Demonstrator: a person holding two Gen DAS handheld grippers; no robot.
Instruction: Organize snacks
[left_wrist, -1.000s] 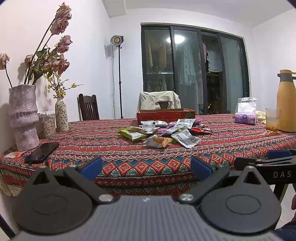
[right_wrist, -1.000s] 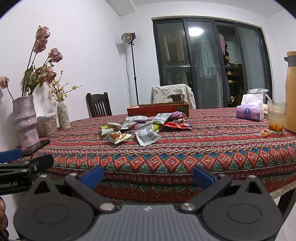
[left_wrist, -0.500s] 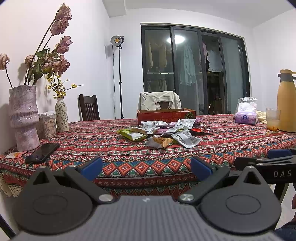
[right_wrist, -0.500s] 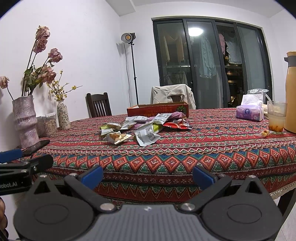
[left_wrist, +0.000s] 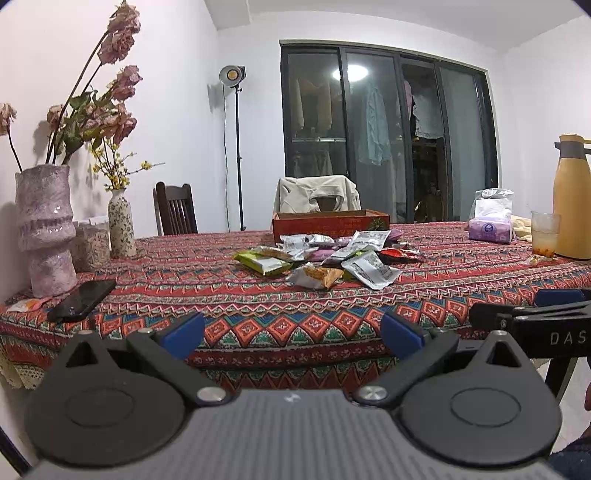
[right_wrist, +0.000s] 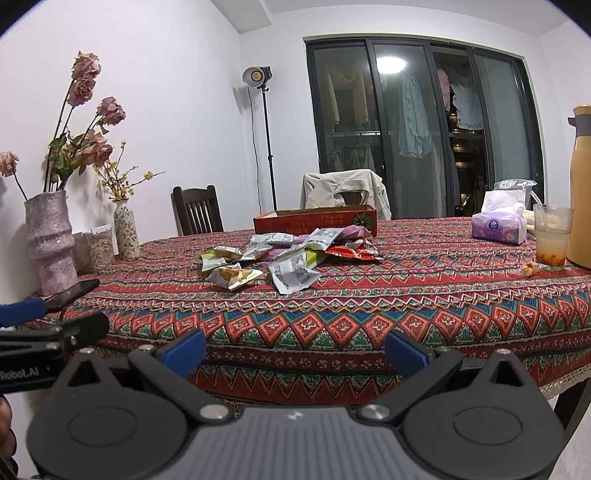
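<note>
A pile of several snack packets (left_wrist: 325, 258) lies mid-table on the patterned cloth, in front of a shallow red cardboard box (left_wrist: 330, 223). The pile (right_wrist: 288, 254) and the box (right_wrist: 316, 221) also show in the right wrist view. My left gripper (left_wrist: 293, 334) is open and empty, held before the table's front edge, well short of the snacks. My right gripper (right_wrist: 295, 350) is open and empty too, beside it at the same edge. Each gripper shows at the edge of the other's view.
A black phone (left_wrist: 81, 300), a purple vase (left_wrist: 46, 229) and a small flowered vase (left_wrist: 121, 221) stand at the left. A tissue pack (left_wrist: 491, 227), a plastic cup (left_wrist: 545, 238) and a tan flask (left_wrist: 574, 199) stand at the right. Chairs stand behind the table.
</note>
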